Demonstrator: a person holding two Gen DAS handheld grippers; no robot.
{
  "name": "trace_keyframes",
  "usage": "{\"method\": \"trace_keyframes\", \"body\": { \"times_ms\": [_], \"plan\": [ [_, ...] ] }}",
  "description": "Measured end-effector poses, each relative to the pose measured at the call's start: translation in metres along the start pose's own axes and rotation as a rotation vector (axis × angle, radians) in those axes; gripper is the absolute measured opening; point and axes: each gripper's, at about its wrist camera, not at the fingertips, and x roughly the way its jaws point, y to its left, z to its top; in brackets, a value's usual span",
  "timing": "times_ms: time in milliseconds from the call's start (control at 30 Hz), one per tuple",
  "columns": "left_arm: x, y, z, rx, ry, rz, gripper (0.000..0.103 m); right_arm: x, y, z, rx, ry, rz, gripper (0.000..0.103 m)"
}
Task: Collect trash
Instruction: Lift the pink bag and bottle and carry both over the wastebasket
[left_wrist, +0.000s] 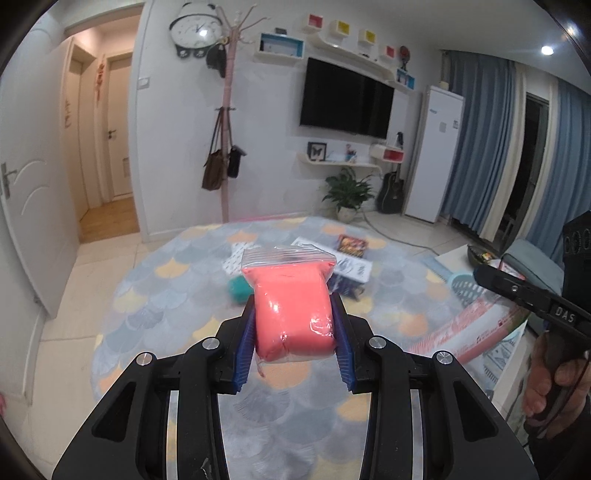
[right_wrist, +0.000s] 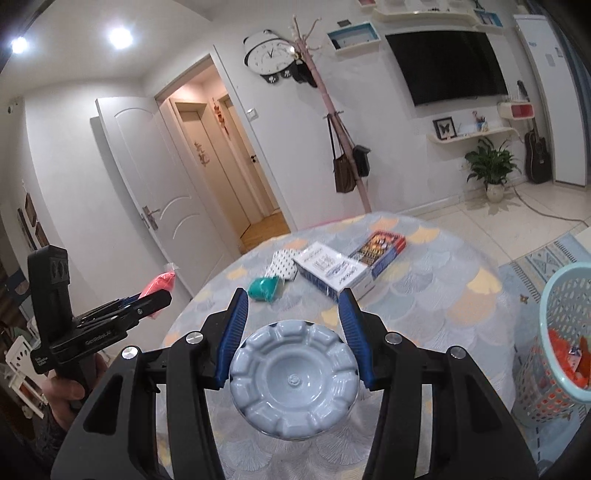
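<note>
A round table (right_wrist: 461, 295) under a scale-patterned cloth fills the middle of a living room, with a wall-mounted TV (right_wrist: 447, 64) and a pink coat stand (left_wrist: 227, 122) on the far wall. To the right of the table stands a pale blue mesh basket (right_wrist: 554, 314), orange scraps lying inside it. On the far part of the tabletop lie a white box (right_wrist: 334, 271), a colourful flat box (right_wrist: 380, 245) touching its far right side, a dotted packet (right_wrist: 284, 264) to its left, and a teal lump (right_wrist: 264, 288) just nearer than the packet.

The left gripper (left_wrist: 293, 325), held above the near edge of the table, clamps a clear zip bag of pink clay (left_wrist: 291, 306) between its blue pads (left_wrist: 245, 354), the bag's sealed top pointing away from the camera. The right gripper (right_wrist: 293, 306) grips a clear bottle (right_wrist: 293, 384) by its sides, its ribbed grey-blue end facing the lens; the jaws stand fairly wide around it, the pads (right_wrist: 231, 339) pressed to both flanks, over the table's near edge.
</note>
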Motion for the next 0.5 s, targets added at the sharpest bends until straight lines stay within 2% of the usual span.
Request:
{"method": "trace_keyframes", "body": {
  "times_ms": [300, 500],
  "plan": [
    [-0.003, -0.031, 0.012, 0.052, -0.023, -0.067, 0.036, -0.007, -0.006, 0.013, 0.006, -0.028, -0.018, 0.047],
    [0.003, -0.046, 0.02, 0.069, -0.018, -0.121, 0.036, -0.019, -0.011, 0.03, -0.009, -0.078, -0.045, 0.047]
  ]
}}
